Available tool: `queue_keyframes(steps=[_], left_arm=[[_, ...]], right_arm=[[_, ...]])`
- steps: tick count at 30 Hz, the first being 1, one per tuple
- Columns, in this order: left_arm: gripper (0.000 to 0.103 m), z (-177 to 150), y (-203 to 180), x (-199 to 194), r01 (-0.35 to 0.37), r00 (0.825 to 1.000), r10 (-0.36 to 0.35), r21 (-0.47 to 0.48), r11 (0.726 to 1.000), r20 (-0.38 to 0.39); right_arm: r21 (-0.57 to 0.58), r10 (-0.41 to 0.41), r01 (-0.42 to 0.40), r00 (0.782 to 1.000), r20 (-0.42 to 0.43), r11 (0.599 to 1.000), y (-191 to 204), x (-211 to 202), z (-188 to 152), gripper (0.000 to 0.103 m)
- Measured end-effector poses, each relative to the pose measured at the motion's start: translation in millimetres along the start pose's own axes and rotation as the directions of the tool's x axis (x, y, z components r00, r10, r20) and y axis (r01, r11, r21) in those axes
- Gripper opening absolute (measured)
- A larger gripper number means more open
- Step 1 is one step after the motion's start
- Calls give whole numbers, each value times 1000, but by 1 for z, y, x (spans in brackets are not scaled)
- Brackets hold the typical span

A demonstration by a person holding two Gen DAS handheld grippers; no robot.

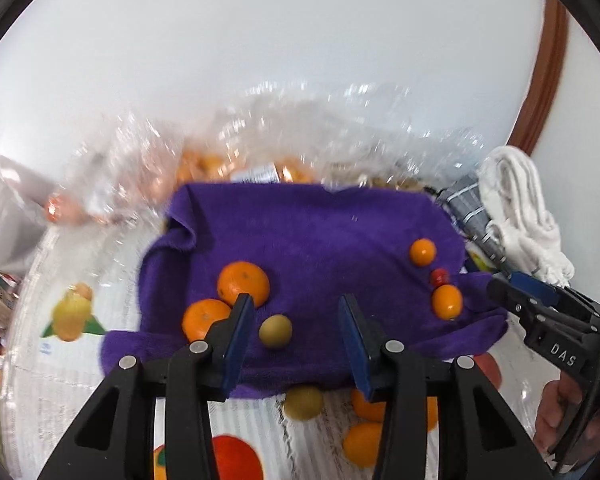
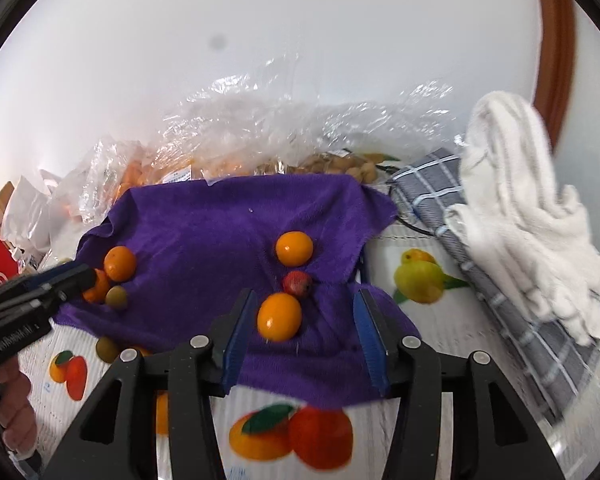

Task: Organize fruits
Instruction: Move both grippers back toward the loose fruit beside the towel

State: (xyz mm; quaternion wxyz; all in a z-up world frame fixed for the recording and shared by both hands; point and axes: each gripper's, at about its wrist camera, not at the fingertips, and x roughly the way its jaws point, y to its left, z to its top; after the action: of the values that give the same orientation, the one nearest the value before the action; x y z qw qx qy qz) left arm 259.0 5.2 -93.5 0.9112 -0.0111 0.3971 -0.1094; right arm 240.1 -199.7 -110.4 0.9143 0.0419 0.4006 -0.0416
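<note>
A purple cloth [image 1: 300, 232] [image 2: 228, 224] lies on the fruit-print tablecloth. On its left side sit two oranges [image 1: 244, 282] [image 1: 204, 318] and a green fruit [image 1: 275, 330]. On its right side sit a small orange [image 2: 294, 247], a red fruit [image 2: 297, 283] and an oval orange fruit [image 2: 279, 316]. My left gripper [image 1: 296, 316] is open and empty, with the green fruit between its fingers. My right gripper [image 2: 304, 312] is open over the cloth, with the oval orange fruit just ahead of its left finger [image 2: 240, 320]. Neither holds anything.
Another green fruit [image 1: 303, 402] and more oranges [image 1: 364, 440] lie off the cloth at the near edge. Clear plastic bags of fruit [image 2: 260, 140] stand behind. A grey checked cloth [image 2: 480, 260] and a white towel [image 2: 520, 200] lie at the right.
</note>
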Motion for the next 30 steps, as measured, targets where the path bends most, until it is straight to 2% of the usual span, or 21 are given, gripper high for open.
queue_keyframes(steps=[5, 8, 12, 15, 18, 25, 30], left_arm=[[42, -24, 7, -32, -19, 1000, 19, 28, 999, 20], [42, -41, 17, -42, -44, 999, 44, 24, 999, 7], [42, -70, 37, -55, -9, 1000, 8, -54, 999, -24], [42, -89, 48, -60, -20, 998, 14, -96, 995, -60], [42, -104, 56, -65, -45, 997, 36, -115, 992, -74], [42, -132, 61, -73, -123, 989, 115, -87, 989, -91], [42, -145, 64, -73, -153, 985, 146, -72, 986, -95]], right_arm=[[-24, -87, 89, 994, 64, 996, 4, -39, -11, 50], [-10, -49, 50, 998, 45, 999, 5, -52, -19, 50], [3, -20, 20, 1000, 22, 1000, 11, -63, -38, 50], [13, 10, -10, 1000, -18, 1000, 17, -62, -52, 41], [10, 20, -20, 998, -55, 1000, 23, -63, -64, 40], [5, 27, -26, 993, -114, 1000, 34, -65, -84, 40], [-44, 7, -12, 995, -99, 999, 47, -71, -94, 40]])
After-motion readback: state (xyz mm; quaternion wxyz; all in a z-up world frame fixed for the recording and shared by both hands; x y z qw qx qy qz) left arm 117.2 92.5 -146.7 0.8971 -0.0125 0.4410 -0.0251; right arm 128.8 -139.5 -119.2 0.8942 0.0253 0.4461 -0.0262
